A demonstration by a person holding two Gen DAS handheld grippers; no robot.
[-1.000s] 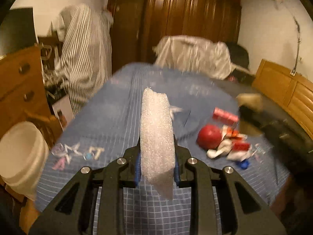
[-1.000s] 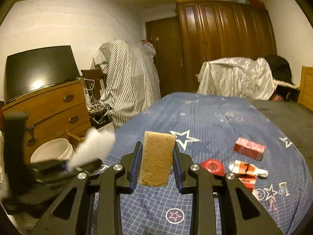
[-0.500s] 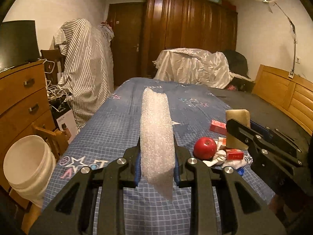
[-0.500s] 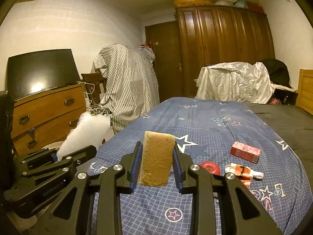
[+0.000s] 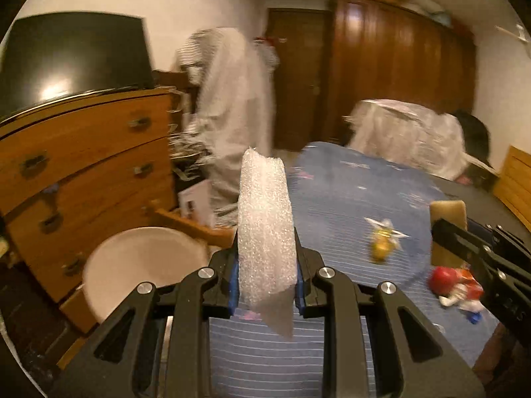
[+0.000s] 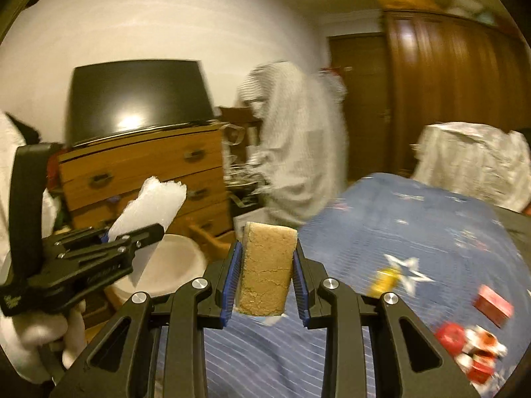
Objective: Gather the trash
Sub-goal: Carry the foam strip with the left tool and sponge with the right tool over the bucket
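Left claw (image 5: 265, 285) is pinching a strip of white foam wrap (image 5: 265, 232), upright between its blue pads. Right claw (image 6: 265, 285) is pinching a tan sponge block (image 6: 267, 268), also upright.

Change noted: half a second ago both cameras looked down the length of the bed; both views have now swung to the left, with heavy motion blur. The wooden dresser (image 5: 83, 165) and black television (image 5: 73, 63) now fill the 9 to 11 o'clock sector of the left view. The white bucket (image 5: 139, 265), previously at the frame edge, now sits at 8 o'clock just beside the left claw. In the right view the bucket (image 6: 172, 268) lies at 9 o'clock, directly beneath the foam wrap held by the left claw.

Assessment: both loads are being carried to the bucket, which appears to be the trash receptacle. The foam wrap looks nearly positioned for release; the sponge block is near, but not above the rim.

Outstanding: the bed (image 5: 348, 199) carries more items at 3 to 4 o'clock, including a red ball (image 5: 443, 277), wrappers (image 6: 478, 351) and a red box (image 6: 493, 303). Task is judged incomplete.
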